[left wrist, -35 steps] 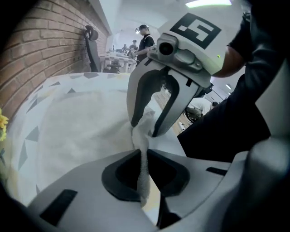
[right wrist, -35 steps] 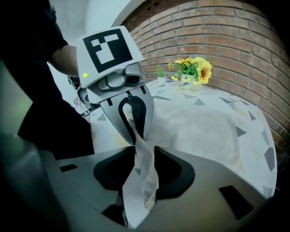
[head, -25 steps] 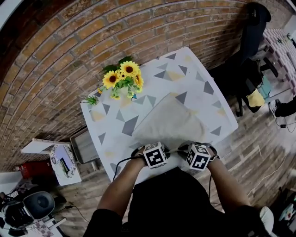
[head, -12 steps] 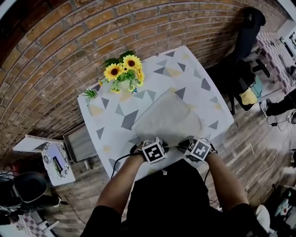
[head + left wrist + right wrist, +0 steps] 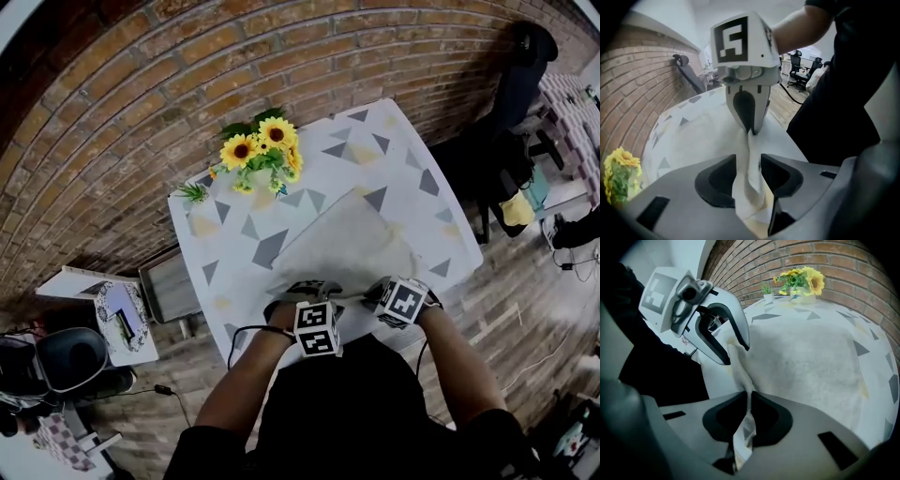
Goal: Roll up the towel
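Pale grey cloth towel [image 5: 342, 248] is lying spread on the white bench with grey and yellow triangles [image 5: 412, 159], its near edge at the bench's front, by the person. In the head view both forearms are reaching forward and down, and the left gripper [image 5: 307, 286] and right gripper [image 5: 377, 292] are sitting side by side on that edge. The left one's marker cube is now showing lower, nearer the person's body, than half a second ago. In the left gripper view its fingers [image 5: 717, 180] have just been opening and are standing apart, with a raised fold of towel running loose between them. In the right gripper view its fingers [image 5: 768, 420] are clenching the towel's edge, which is rising in a ridge toward the left gripper.
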